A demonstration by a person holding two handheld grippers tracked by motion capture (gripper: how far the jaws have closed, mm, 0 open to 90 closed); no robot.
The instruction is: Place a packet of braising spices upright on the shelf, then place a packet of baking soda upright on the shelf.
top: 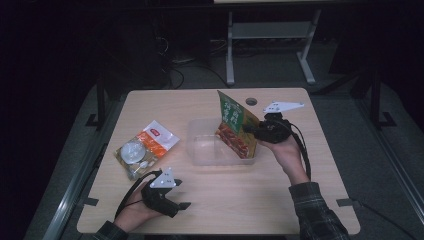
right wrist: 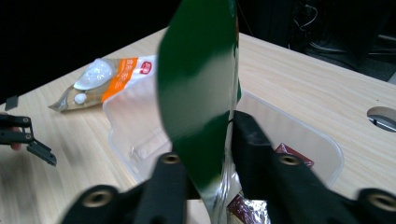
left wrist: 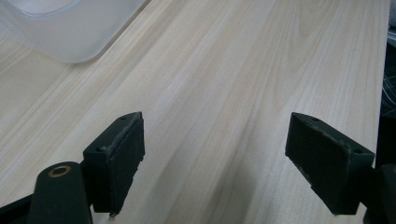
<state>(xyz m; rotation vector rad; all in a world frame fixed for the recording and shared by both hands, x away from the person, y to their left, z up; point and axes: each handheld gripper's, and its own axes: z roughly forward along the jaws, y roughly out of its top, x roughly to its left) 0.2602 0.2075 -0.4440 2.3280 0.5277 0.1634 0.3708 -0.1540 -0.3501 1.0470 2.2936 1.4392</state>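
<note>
Upright in the clear plastic tub (top: 200, 150), the green snack packet (top: 235, 125) stands on its lower end at the tub's right side, its top leaning up and away over the rim. The right claw (top: 251, 131) sits at the packet's right edge, level with its middle. From the right gripper view, the packet (right wrist: 198, 93) rises between the two black jaws; they stand close on either side of it, slightly parted, and whether the pads press the film cannot be told. Left of the tub, an orange-and-white packet (top: 145, 147) lies flat on the counter (top: 280, 200). The left claw (left wrist: 215, 163) rests low near the counter's front edge, jaws wide apart over bare wood, well apart from the green packet.
</note>
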